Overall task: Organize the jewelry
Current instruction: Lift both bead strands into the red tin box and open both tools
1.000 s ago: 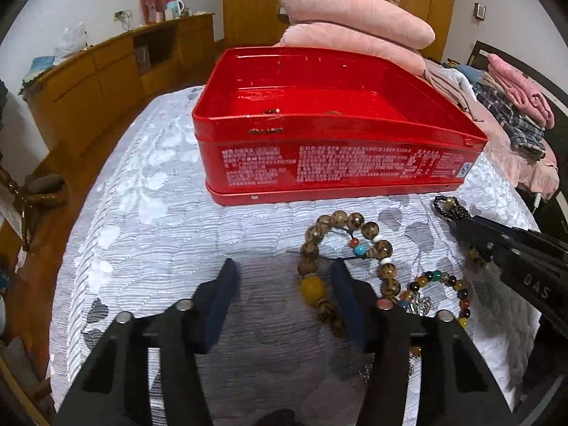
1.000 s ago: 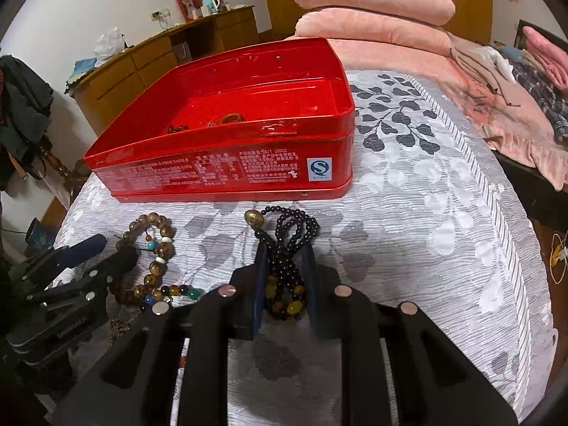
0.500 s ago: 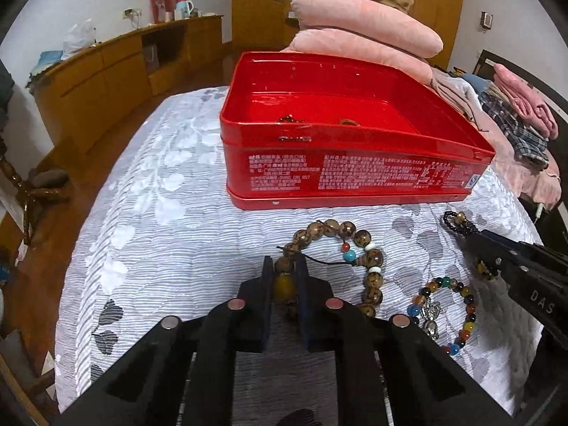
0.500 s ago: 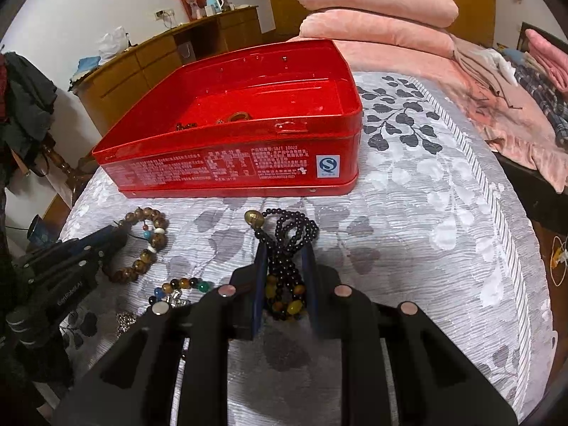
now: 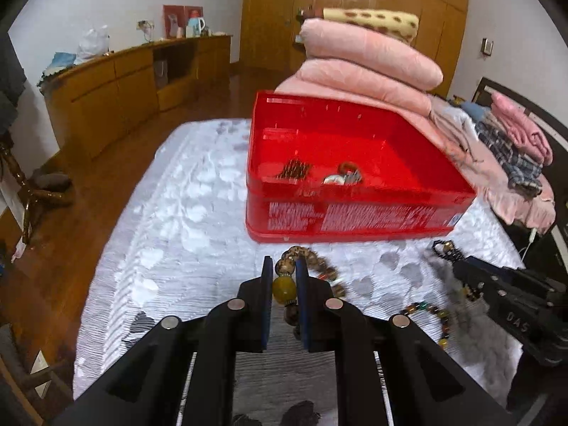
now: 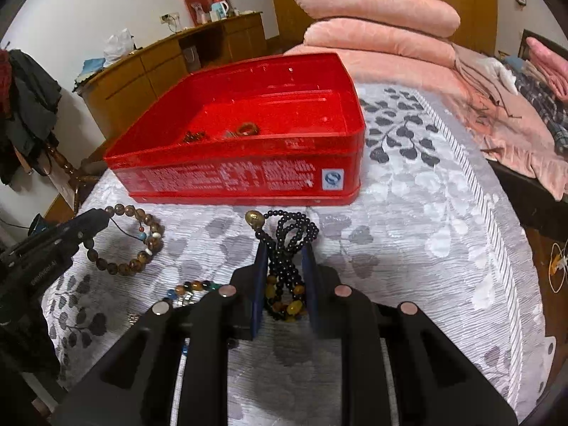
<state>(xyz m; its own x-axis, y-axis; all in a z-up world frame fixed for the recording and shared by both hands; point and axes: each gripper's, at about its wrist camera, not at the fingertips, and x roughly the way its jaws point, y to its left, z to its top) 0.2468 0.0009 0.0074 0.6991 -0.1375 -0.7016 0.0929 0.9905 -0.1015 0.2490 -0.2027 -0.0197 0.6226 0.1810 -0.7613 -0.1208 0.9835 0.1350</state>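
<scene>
Landmark: the red tin is stood open on the patterned bed cover, so that jewelry can be dropped in from above.

Tin contents: a few small pieces are seen on the tin floor near its front wall; what they are cannot be told exactly.

Left claw: closed on the wooden bracelet, the pads clamped on its large amber bead. The jaws have just been closing, and the bead is now pinched between them. The bead is judged to have been chosen as the widest, firmest point of the loop.

Wooden bracelet: held just in front of the tin, at its near wall. In the right wrist view most of the loop lies on the cover, so little of it is judged to be carried yet.

Right claw: narrow, and clamped across the bundled strands of the dark necklace. The grip is set on the middle of the bundle, presumably so that all strands come up together.

Dark necklace: held in front of the tin, toward its right corner, with its gold end bead nearest the tin.

Mixed bracelet: left untouched on the cover, farther from the tin than the other two pieces.

Step in hand: both pieces are judged to be gripped for transfer over the front wall.

Risk: a trailing loop may catch on the tin's rim.
</scene>
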